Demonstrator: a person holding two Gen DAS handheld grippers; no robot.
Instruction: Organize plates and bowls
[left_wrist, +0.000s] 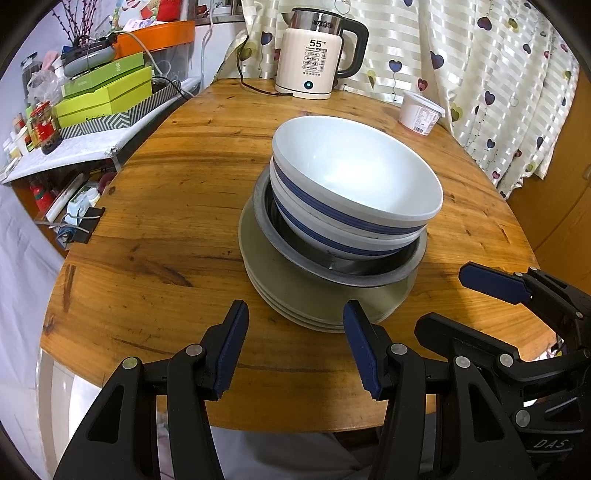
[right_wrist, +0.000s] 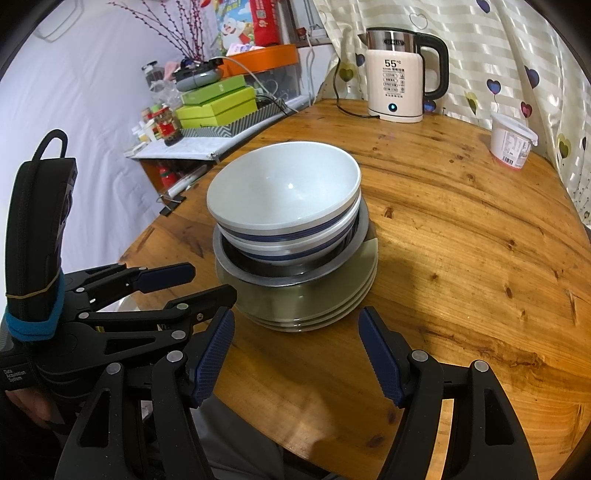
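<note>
We find the bowls nested in a metal pan atop the plates at table centre, stacking apparently complete. Left hand-held gripper and right hand-held gripper stand apart, empty, at 6 o'clock.

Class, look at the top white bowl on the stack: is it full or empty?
Empty. The top bowl shows a bare white inside down to its bottom in both wrist views, with only light glare.

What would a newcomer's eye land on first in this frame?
The tower of dishes mid-table: two white blue-banded bowls nested in a metal bowl atop stacked grey plates. Both grippers, left and right, hang open before it; a cream kettle stands behind.
</note>
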